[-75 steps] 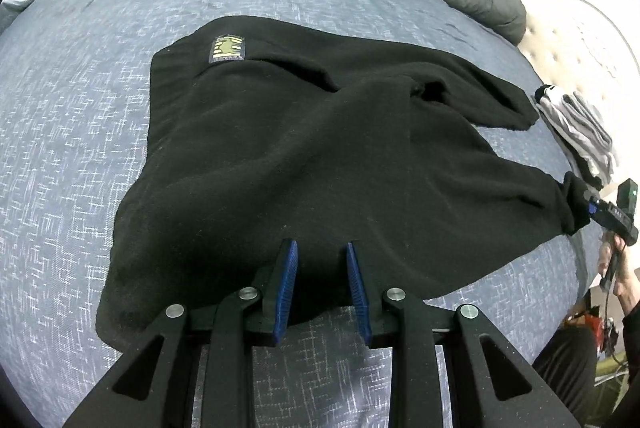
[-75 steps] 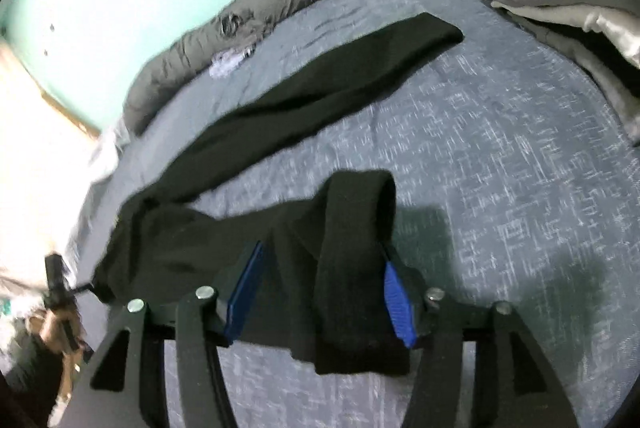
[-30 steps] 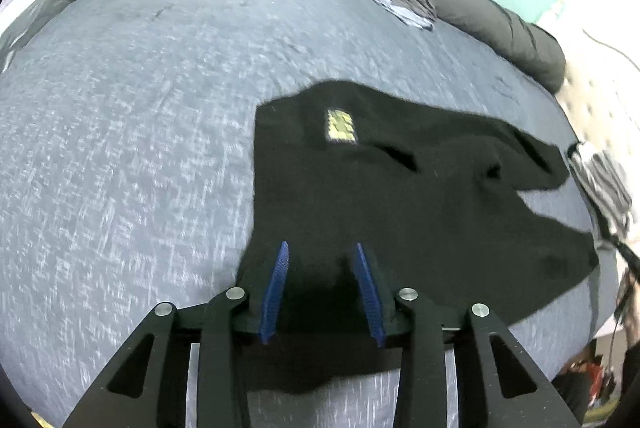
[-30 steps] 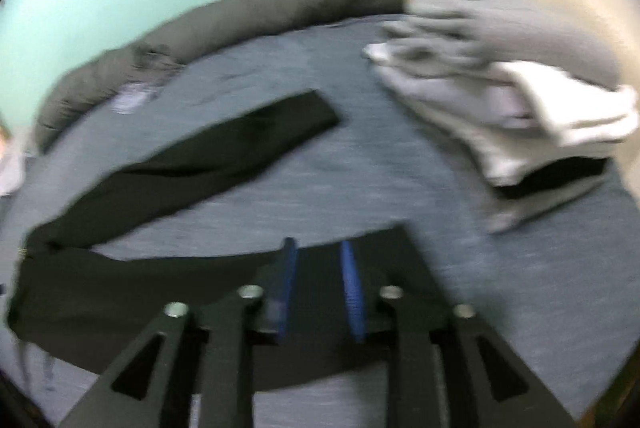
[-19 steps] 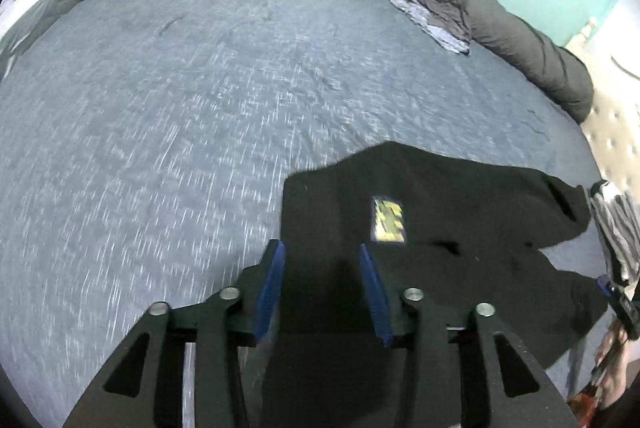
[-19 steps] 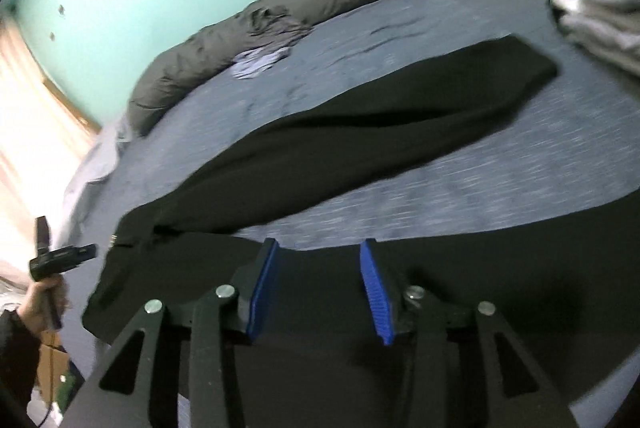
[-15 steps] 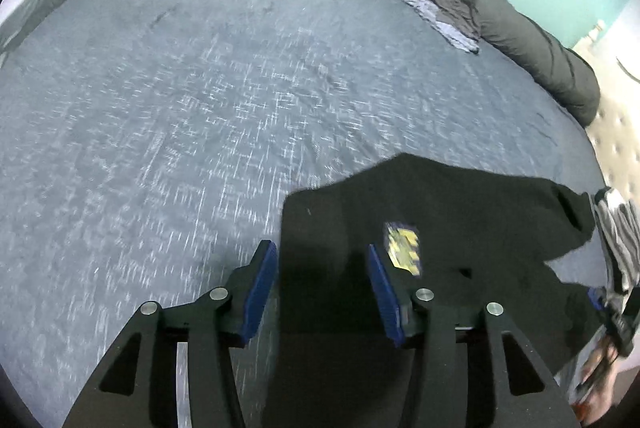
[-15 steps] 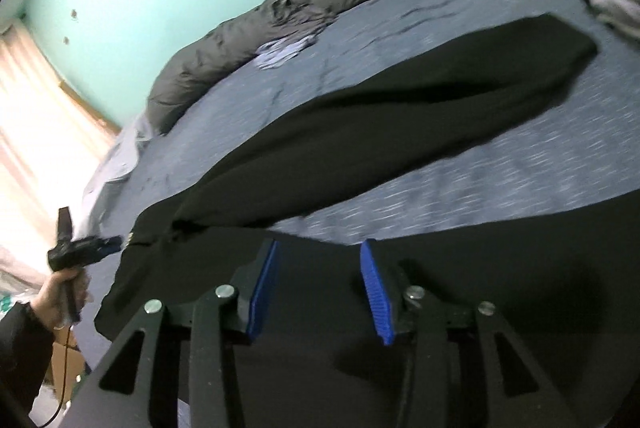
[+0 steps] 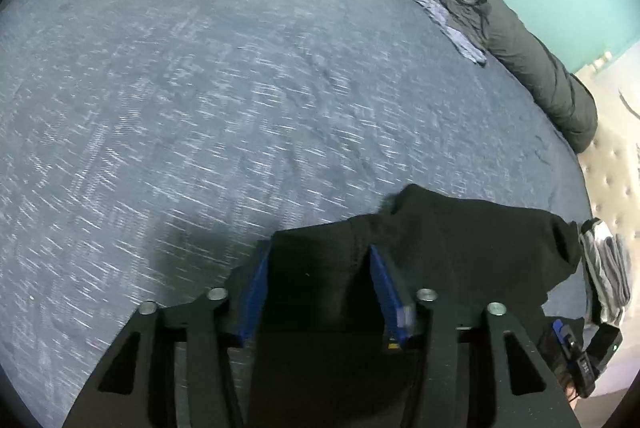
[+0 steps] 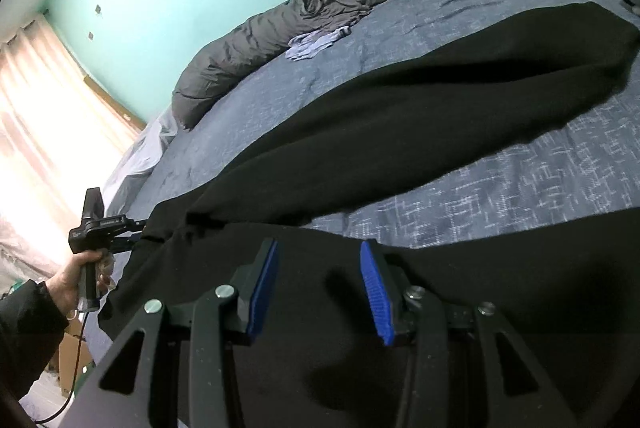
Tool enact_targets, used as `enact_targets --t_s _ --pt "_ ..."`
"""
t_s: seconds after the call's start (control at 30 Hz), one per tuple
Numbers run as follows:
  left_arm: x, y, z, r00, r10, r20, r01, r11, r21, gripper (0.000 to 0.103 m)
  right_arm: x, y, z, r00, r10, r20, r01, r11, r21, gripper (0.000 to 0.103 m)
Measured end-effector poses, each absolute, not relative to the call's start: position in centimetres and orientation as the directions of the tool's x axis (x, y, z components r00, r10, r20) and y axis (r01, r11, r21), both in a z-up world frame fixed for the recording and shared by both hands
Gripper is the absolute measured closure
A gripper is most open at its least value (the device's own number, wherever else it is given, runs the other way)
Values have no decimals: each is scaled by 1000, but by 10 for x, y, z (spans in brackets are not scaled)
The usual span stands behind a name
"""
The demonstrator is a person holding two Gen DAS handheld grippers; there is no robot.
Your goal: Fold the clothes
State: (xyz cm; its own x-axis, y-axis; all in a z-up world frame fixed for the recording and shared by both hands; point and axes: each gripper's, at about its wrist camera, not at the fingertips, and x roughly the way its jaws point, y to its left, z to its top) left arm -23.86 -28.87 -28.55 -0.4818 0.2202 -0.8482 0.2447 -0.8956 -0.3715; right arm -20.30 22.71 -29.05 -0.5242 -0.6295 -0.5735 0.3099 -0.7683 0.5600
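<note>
The black garment (image 9: pixel 460 248) lies on the bed (image 9: pixel 240 88) along its near edge, toward the headboard end. A rolled grey duvet (image 9: pixel 520 40) runs along the far edge, and a small stack of grey and white clothes (image 9: pixel 604 268) sits just past the garment at the headboard end.

Two things have changed in the last few seconds. The left gripper (image 9: pixel 320 268), which had the hem of the garment, has carried it forward over the body. The yellow label that showed beside its right pad half a second ago is now covered by cloth. Its jaws are closing, and black fabric fills the gap between them, touching both blue pads, so it looks to be gripping the folded edge. The view from the right side agrees: the person's left hand (image 10: pixel 80 276) holds that gripper with its tips buried in the garment's corner.

The right gripper (image 10: pixel 316 280) no longer holds the sleeve cuff it was clamped on earlier. Its jaws stand apart with nothing between the pads, and the black cloth lies flat beneath them. The other sleeve (image 10: pixel 440 100) is stretched out across the bedcover toward the headboard end, not yet folded in.

As I read it, one sleeve is laid in and the first fold of the body is being set down. The outstretched sleeve looks like the next thing to bring in, and the free right gripper is well placed for that. The thick, fleecy cloth will likely spring back unless the fold is pressed flat before the left jaws let go.
</note>
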Motion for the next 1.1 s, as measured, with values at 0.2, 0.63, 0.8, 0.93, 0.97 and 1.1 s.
enact_targets --t_s 0.2,0.63,0.8,0.93,0.97,1.1 --pt "-222 -239 -252 -505 247 -827 109 -932 -345 99 -203 238 -291 -543 -630 -555 280 -759 588 60" --pt "-176 -168 -248 -451 275 -849 4 -951 -310 100 -198 239 -282 -549 -644 -533 300 -746 594 60" --pt "-169 -151 -269 -414 286 -864 -8 -951 -310 99 -199 239 -281 -546 -650 -528 303 -741 599 60" --pt "-175 -155 -267 -428 311 -849 9 -937 -348 98 -199 242 -281 -554 -647 -524 293 -740 605 59" --pt "-178 -156 -266 -428 314 -847 7 -936 -351 96 -200 243 -282 -555 -647 -523 289 -739 608 58" --pt "-190 -160 -259 -456 319 -831 7 -932 -361 61 -200 242 -282 -556 -647 -521 284 -737 613 54"
